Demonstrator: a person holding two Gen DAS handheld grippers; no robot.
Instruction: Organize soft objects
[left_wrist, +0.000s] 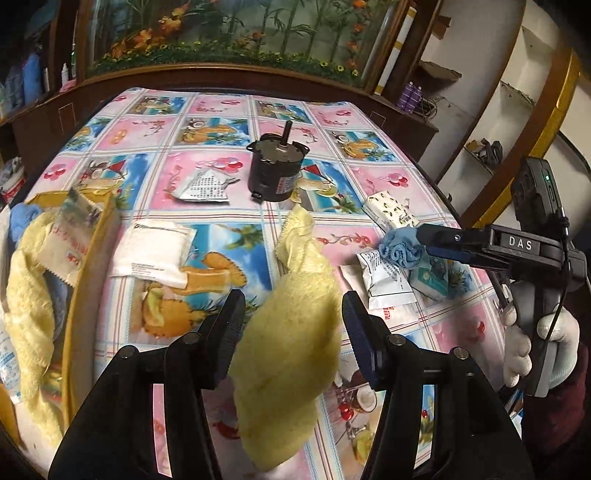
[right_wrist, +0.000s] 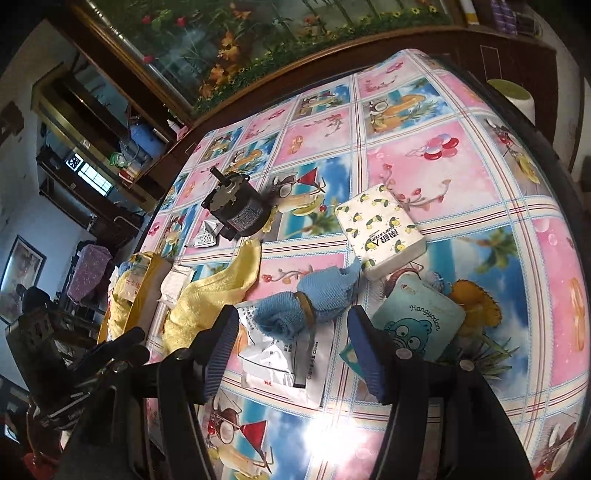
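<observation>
Two risks: the yellow towel (left_wrist: 291, 332) hangs between the left tool's (left_wrist: 293, 325) parted jaws, seemingly ungripped, and may slip; the right tool (right_wrist: 291, 332), parted and empty, could snag packets beside the blue cloth (right_wrist: 295, 306).

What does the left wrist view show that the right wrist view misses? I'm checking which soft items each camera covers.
Only the left wrist view shows the white-gloved hand holding the right gripper, and the inside of the yellow box.

Only the right wrist view shows the teal Hangyodon pack face-on and the band around the blue cloth.

Both show the yellow towel, the lemon-print tissue pack, the black motor, and the white packets.
</observation>
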